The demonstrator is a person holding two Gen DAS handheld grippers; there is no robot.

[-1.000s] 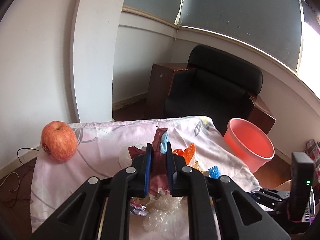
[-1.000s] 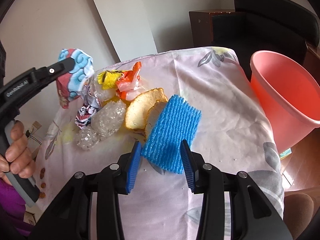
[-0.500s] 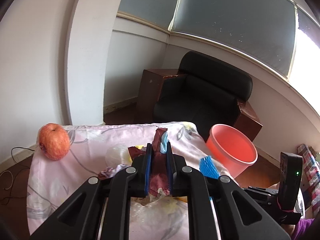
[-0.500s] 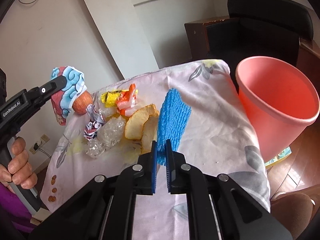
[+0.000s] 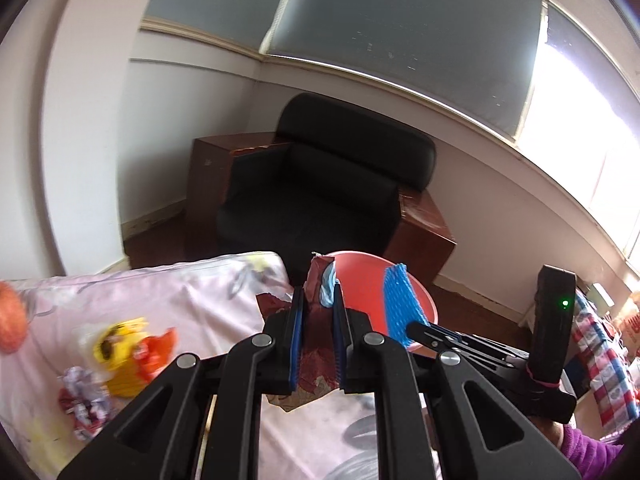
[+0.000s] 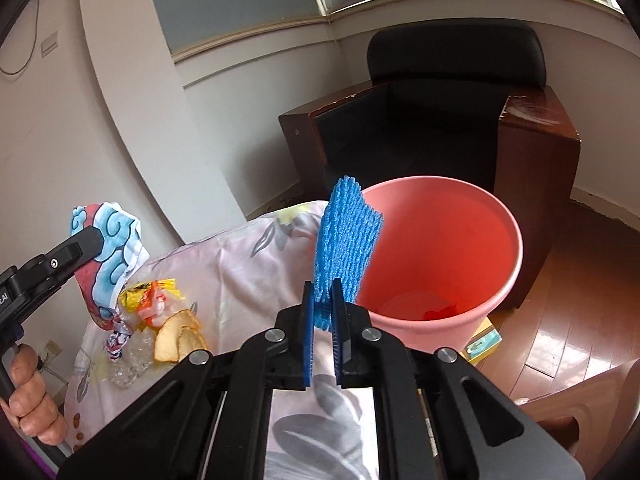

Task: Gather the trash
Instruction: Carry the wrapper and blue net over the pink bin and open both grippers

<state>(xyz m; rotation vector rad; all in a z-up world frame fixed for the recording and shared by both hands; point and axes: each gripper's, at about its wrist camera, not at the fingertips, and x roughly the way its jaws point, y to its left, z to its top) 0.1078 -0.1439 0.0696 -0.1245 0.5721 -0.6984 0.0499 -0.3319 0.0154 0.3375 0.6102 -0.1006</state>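
My left gripper (image 5: 316, 300) is shut on a crumpled red and blue wrapper (image 5: 322, 288), held above the table; the wrapper also shows in the right wrist view (image 6: 108, 240). My right gripper (image 6: 323, 296) is shut on a blue foam net (image 6: 344, 240), held upright beside the rim of the pink bucket (image 6: 460, 248). In the left wrist view the net (image 5: 398, 308) stands in front of the bucket (image 5: 360, 280). Yellow and orange wrappers (image 5: 128, 340), peel slices (image 6: 178, 338) and clear plastic (image 6: 132, 360) lie on the pink tablecloth (image 5: 180, 292).
A red apple (image 5: 10, 320) sits at the table's left edge, blurred. A black armchair (image 5: 332, 184) with wooden sides stands behind the bucket. A small box (image 6: 482, 338) lies on the wooden floor by the bucket. A wall is to the left.
Both grippers have swung right toward the bucket with their loads. A second ago the right gripper was open around the net on the table; it shut on it and lifted it.
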